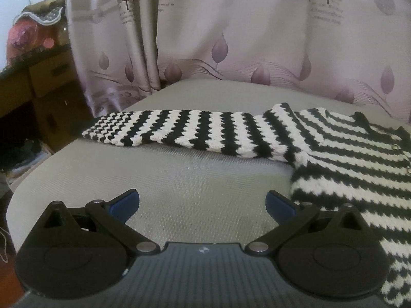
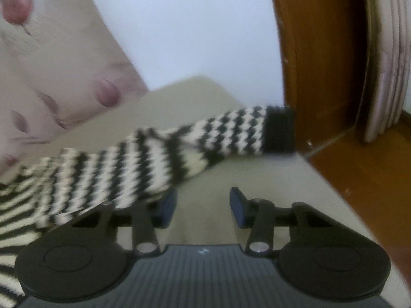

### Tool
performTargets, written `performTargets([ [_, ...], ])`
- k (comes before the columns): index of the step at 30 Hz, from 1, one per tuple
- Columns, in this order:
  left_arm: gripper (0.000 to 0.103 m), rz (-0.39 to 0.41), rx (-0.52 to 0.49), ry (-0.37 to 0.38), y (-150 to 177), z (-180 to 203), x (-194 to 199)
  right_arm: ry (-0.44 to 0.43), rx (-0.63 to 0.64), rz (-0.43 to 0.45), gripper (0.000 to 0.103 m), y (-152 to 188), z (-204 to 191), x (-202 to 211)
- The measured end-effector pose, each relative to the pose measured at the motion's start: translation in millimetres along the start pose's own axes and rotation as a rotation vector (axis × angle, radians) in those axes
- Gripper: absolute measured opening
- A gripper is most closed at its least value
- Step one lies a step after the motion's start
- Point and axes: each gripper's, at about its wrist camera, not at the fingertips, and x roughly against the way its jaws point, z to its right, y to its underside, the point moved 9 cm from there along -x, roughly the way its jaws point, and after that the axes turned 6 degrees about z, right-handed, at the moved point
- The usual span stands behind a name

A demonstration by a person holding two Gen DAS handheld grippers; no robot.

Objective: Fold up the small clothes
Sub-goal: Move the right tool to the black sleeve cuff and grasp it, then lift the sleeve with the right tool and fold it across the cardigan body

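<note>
Your striped knitted sweater point(image 1: 334, 154) lies flat on the grey table point(image 1: 179, 179), sleeves stretched sideways. Your right gripper point(image 2: 203, 205), jaws partly apart and empty, is nearest its sleeve point(image 2: 205, 138), ahead-left; your left gripper point(image 1: 203, 202) is wide apart.

Pale lilac satin curtain point(image 1: 231, 38) with purple leaf print and dark lettering, hung directly behind far edge of grey textured tabletop point(image 1: 179, 179). Brown wooden cabinet point(image 1: 48, 97) at left, topped with pink floral cloth bundle point(image 1: 28, 36). Plain white wall point(image 2: 192, 25) beside brown wooden door frame point(image 2: 321, 51); brown floor point(image 2: 372, 166) below.
</note>
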Motion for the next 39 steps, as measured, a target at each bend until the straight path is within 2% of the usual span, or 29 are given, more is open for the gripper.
performTargets([
  [1, 0.103, -0.002, -0.008, -0.008, -0.6, 2.0, -2.5, 0.022, 0.008, -0.016, 0.033, -3.0, 0.5, -10.5],
  [4, 0.103, -0.01, -0.028, -0.025, 3.3, 8.8, -9.2, 0.039, 0.03, -0.027, 0.032, -19.5, -1.5, -37.9],
  [6, 0.103, -0.025, -0.037, -0.031, 7.8, 14.0, -14.3, 0.047, 0.032, 0.018, 0.032, -46.4, -1.1, -50.6],
  [8, 0.103, -0.052, -0.047, -0.035, 13.8, 18.0, -21.3, 0.009, -0.085, 0.24, 0.031, -98.8, 7.0, -38.7],
  [9, 0.103, -0.066, -0.054, -0.04, 17.0, 19.3, -24.2, 0.004, -0.197, 0.349, 0.031, -120.3, 18.2, -25.1],
  [10, 0.103, -0.073, -0.059, -0.044, 18.9, 20.4, -25.4, 0.001, -0.269, 0.381, 0.033, -131.2, 27.3, -19.8],
  [11, 0.103, -0.06, -0.059, -0.042, 17.7, 20.8, -23.9, 0.006, -0.278, 0.367, 0.033, -136.9, 31.6, -20.5],
  [14, 0.103, -0.061, -0.057, -0.015, 20.8, 21.8, -24.7, 0.042, -0.157, 0.269, 0.033, -119.2, 19.6, -24.1],
  [17, 0.103, -0.065, -0.045, 0.0, 21.7, 21.5, -24.2, 0.073, -0.108, 0.137, 0.052, -68.4, 21.5, -33.9],
  [18, 0.103, -0.067, -0.04, 0.003, 21.7, 21.0, -23.8, 0.085, -0.126, 0.112, 0.059, -52.8, 28.0, -37.0],
  [19, 0.103, -0.071, -0.033, 0.005, 21.7, 20.4, -24.1, 0.091, -0.159, 0.087, 0.06, -39.3, 30.2, -43.2],
  [22, 0.103, -0.081, -0.015, 0.012, 21.6, 18.6, -25.5, 0.046, -0.325, 0.045, 0.06, -20.2, 48.9, -58.8],
  [24, 0.103, -0.086, -0.001, 0.014, 21.8, 18.0, -26.2, 0.023, -0.44, 0.002, 0.06, -9.5, 46.3, -75.9],
  [26, 0.103, -0.09, 0.01, 0.014, 22.1, 18.1, -26.6, -0.012, -0.528, 0.016, 0.06, -7.0, 38.8, -88.1],
  [27, 0.103, -0.092, 0.016, 0.015, 22.3, 17.9, -26.8, -0.007, -0.528, 0.035, 0.06, -5.9, 31.4, -91.3],
  [29, 0.103, -0.094, 0.023, 0.014, 22.4, 18.0, -27.1, 0.008, -0.514, 0.047, 0.055, -11.9, 33.1, -113.6],
  [30, 0.103, -0.094, 0.023, 0.012, 22.1, 18.4, -27.2, 0.032, -0.5, 0.051, 0.041, -14.6, 30.2, -118.1],
  [32, 0.103, -0.09, 0.015, 0.004, 20.6, 20.3, -27.4, 0.056, -0.47, 0.067, 0.029, -30.5, 37.1, -131.2],
  [33, 0.103, -0.086, 0.007, -0.001, 19.7, 21.6, -27.5, 0.056, -0.461, 0.093, 0.016, -34.6, 34.3, -124.3],
  [35, 0.103, -0.08, -0.008, -0.006, 19.0, 22.3, -26.7, 0.037, -0.421, 0.167, 0.015, -46.7, 17.1, -112.6],
  [36, 0.103, -0.08, -0.011, -0.006, 18.9, 21.8, -26.5, 0.009, -0.419, 0.193, 0.015, -56.9, 20.9, -113.5],
  [39, 0.103, -0.086, 0.003, 0.002, 18.7, 22.1, -27.6, -0.074, -0.46, 0.237, 0.014, -67.7, 4.4, -93.4],
])
